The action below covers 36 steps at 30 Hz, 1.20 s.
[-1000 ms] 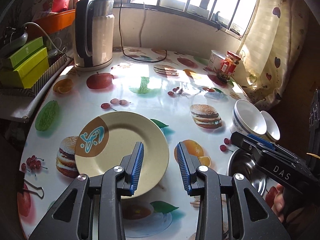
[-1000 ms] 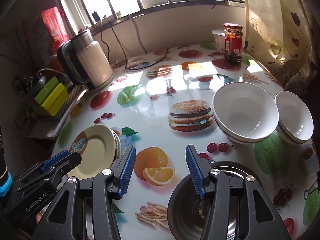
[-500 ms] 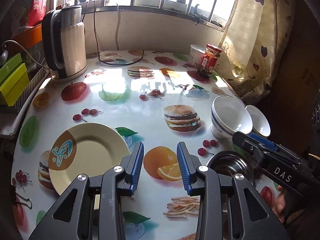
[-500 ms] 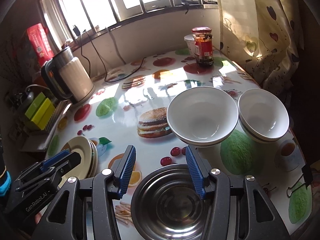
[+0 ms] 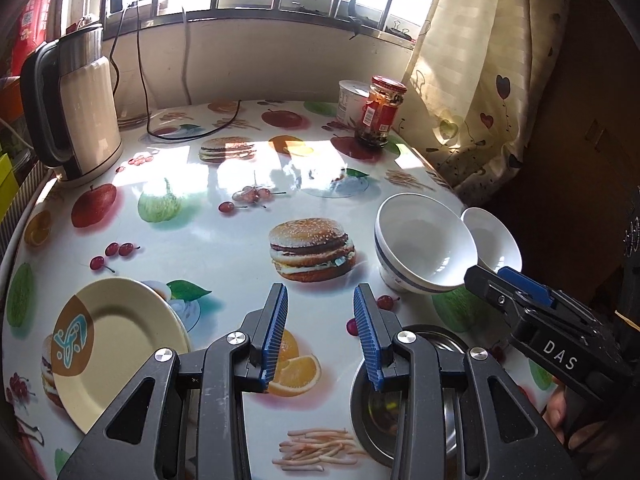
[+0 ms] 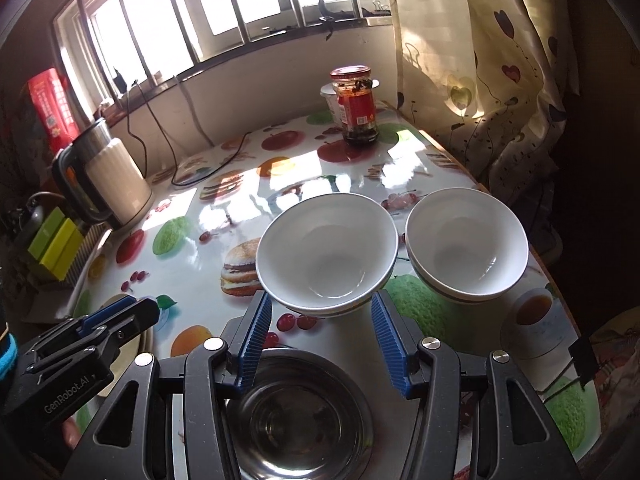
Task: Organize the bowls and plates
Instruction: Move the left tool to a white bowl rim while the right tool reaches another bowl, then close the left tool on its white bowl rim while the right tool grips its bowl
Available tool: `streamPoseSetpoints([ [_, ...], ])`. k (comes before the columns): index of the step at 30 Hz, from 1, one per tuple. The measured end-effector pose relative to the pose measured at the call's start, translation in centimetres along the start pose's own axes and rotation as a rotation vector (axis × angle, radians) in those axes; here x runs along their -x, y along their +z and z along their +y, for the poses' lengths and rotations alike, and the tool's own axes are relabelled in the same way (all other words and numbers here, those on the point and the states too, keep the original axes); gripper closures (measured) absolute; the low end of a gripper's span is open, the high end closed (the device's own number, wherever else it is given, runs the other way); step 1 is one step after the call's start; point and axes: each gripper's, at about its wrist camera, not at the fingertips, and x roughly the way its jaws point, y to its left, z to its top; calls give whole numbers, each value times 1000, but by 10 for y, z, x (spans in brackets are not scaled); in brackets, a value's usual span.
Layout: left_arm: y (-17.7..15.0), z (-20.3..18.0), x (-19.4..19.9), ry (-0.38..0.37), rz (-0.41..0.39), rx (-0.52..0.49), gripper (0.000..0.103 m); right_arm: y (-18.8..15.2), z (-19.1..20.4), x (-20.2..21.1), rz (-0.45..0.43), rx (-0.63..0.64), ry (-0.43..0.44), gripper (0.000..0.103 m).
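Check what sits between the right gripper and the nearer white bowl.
Nothing stands between them. The right gripper is open and empty, with the steel bowl below its jaws; the nearer white bowl sits just beyond the fingertips, over bare tablecloth.

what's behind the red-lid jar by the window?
A white tub stands right behind the red-lid jar, against the wall by the curtain. The jar covers its right side, and its contents cannot be seen.

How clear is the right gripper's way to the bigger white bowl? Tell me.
Probably clear: the right gripper is open and empty, and the bigger white bowl sits straight ahead. Only the steel bowl lies low beneath the jaws.
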Motion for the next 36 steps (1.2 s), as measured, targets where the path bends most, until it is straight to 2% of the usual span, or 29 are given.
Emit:
streamPoseSetpoints([
  [8, 11, -16, -22, -38, 25, -16, 67, 8, -22, -8, -7, -15, -44, 51],
  [17, 23, -31, -47, -43, 51, -40, 67, 14, -37, -21, -11, -13, -78, 51],
  [29, 32, -38, -70, -40, 85, -45, 67, 21, -43, -33, -10, -7, -61, 51],
  [34, 33, -41, -75, -41, 91, -47, 67, 23, -39, -35, -22, 16, -47, 53],
  [36, 34, -41, -77, -42, 92, -49, 67, 23, -38, -37, -15, 19, -39, 57],
])
